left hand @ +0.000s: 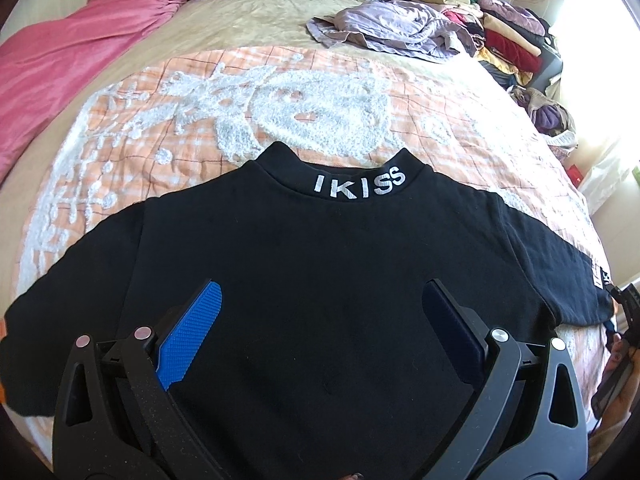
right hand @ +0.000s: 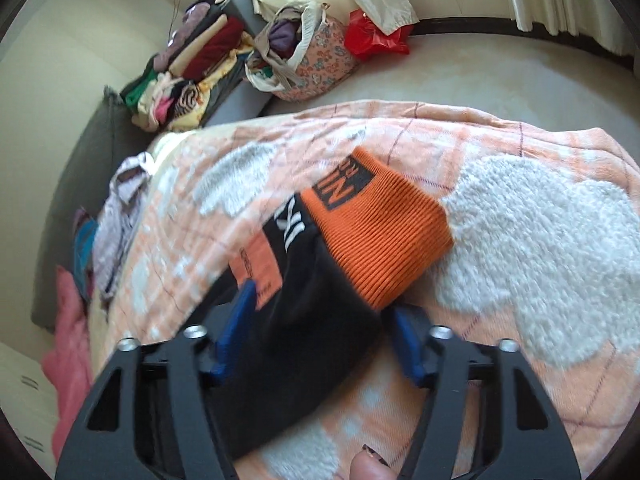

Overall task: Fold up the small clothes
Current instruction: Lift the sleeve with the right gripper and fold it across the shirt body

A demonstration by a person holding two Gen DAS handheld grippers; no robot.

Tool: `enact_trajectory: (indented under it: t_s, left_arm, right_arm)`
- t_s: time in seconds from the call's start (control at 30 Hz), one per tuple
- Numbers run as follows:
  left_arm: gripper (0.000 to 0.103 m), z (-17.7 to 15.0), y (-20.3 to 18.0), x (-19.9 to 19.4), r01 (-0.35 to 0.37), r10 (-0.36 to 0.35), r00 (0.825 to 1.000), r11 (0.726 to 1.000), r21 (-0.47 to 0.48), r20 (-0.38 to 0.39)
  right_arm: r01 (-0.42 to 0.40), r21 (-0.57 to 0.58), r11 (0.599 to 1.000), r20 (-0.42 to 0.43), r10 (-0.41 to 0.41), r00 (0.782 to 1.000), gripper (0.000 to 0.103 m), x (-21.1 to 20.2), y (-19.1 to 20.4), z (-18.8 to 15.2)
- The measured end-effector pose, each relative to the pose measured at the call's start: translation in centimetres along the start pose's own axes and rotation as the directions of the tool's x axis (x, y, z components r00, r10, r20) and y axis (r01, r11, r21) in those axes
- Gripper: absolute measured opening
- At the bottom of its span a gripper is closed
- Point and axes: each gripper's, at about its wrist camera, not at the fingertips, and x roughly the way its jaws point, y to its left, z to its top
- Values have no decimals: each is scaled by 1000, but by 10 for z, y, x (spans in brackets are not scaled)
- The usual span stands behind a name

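Note:
A small black sweatshirt (left hand: pixel 320 264) with "IKISS" on its collar lies flat on the orange and white blanket (left hand: pixel 280 100), sleeves spread to both sides. My left gripper (left hand: pixel 320 320) is open above the middle of its body, blue pads wide apart. In the right wrist view my right gripper (right hand: pixel 316 320) is open around the black sleeve (right hand: pixel 304 320), just behind its orange ribbed cuff (right hand: pixel 380 232). The sleeve lies between the pads; no clamping shows.
A pink quilt (left hand: pixel 60 60) lies at the bed's far left. A crumpled lilac garment (left hand: pixel 392 28) and stacked folded clothes (left hand: pixel 504 32) are at the far right. A floral bag (right hand: pixel 308 60) and red bag (right hand: pixel 372 36) sit on the floor beyond the bed edge.

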Motion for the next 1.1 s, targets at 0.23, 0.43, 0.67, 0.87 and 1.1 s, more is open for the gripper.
enact_trajectory:
  t_s: [0.23,0.43,0.67,0.87,1.1]
  left_arm:
    - [95,7,-2,-4,69,-69,998,998,11,10]
    - [95,7,-5,-12,99,-99,995,995,7,13]
    - [95,8,-1,-21,133,-132,991,991,-4,23]
    - [95,10,9,-25,136,-135,991,991,-17,25]
    - [95,12,33,-25,205,-205,979,973,-105,12]
  right_arm:
    - [-132,-54,990,48,135,990,15,-19,19,2]
    - [-243,-158,957,64,256,965,15,-49,62,-7]
    - [-323,-284,903,5,338,941,13,-71,119,-37]
    - [-374,-396,839,-67,380,922,13,-80,169,-74]
    - [-402,-506,763,-154,379,913,13,-77,217,-127]
